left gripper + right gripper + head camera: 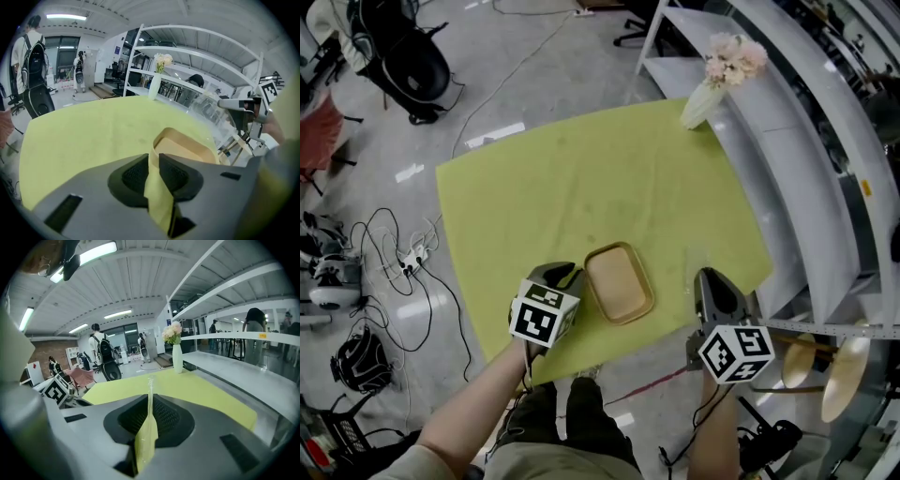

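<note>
**Both grippers pinched the near edge of the yellow-green tablecloth**

The left gripper had its jaws drawn close on a raised fold of the yellow-green tablecloth. A strip of the fabric stood up between the two dark pads. The right gripper was clamped the same way, with a thin pleat of the cloth caught upright between its nearly closed jaws.

In the head view both grippers sat at the edge of the cloth nearest the person, well apart from each other. A tan tray lay flat on the cloth between them. It sat just beside the left gripper and farther from the right one.

The cloth spread away from the grippers, and at its far corner stood a white vase with pale pink flowers. A white shelf unit ran along the cloth's right side. On the grey floor to the left lay a tangle of cables, and beyond them stood a black office chair.
</note>
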### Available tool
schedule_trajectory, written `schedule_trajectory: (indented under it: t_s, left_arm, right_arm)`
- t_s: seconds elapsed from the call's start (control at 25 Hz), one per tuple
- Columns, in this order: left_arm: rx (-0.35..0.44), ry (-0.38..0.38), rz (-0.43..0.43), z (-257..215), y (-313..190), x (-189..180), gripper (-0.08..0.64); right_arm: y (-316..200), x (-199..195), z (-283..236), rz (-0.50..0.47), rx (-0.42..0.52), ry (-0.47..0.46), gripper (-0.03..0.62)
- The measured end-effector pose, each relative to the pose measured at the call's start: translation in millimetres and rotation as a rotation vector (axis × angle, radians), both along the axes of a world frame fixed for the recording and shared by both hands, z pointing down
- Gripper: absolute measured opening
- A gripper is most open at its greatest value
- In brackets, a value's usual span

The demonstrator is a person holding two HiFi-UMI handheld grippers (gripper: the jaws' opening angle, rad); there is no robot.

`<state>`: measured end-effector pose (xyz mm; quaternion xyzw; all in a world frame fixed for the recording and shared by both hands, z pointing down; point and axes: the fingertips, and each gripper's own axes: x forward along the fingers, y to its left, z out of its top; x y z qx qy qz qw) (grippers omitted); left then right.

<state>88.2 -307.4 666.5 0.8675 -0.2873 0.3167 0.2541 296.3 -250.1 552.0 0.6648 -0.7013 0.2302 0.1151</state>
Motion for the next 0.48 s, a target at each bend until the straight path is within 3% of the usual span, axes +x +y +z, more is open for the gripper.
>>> schedule_trajectory:
  t_s: [0.4,0.48]
  left_arm:
    - [0.039,0.012,-0.030,-26,4,-11,0.075]
    - [0.043,0.020,-0.035,-34,8,-14,0.074]
  right_arm:
    - [-3,-4,38,-0.099,-0.119,0.366,0.041]
    - [-2,-5,48,-0.112,-0.145,0.402,0.041]
